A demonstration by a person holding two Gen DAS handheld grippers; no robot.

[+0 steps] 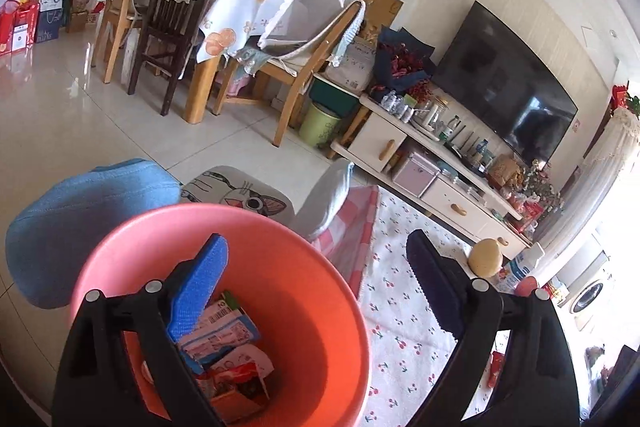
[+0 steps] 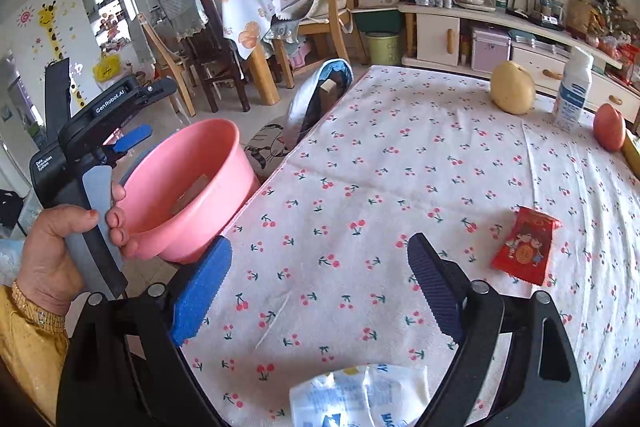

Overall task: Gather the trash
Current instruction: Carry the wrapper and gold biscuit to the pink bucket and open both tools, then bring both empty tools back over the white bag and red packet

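My left gripper (image 1: 316,239) hangs open over a pink bin (image 1: 280,227) that stands beside the table. Several wrappers and cartons (image 1: 224,347) lie inside the bin, and nothing is between the fingers. In the right wrist view the same bin (image 2: 188,187) sits at the table's left edge, with a hand (image 2: 60,247) holding the left gripper's handle beside it. My right gripper (image 2: 320,241) stands open above the cherry-print tablecloth (image 2: 380,155), empty. A red packet (image 2: 524,251) lies on the cloth to its right. A white and blue wrapper (image 2: 360,395) lies just below the fingers at the frame's bottom.
A yellow fruit (image 2: 513,87), a white bottle (image 2: 572,95) and a red-orange fruit (image 2: 609,127) stand at the table's far right. Stools with a blue cushion (image 1: 80,219) and a cat cushion (image 1: 240,191) sit beyond the bin. Dining chairs (image 1: 168,39) and a TV cabinet (image 1: 432,171) are farther off.
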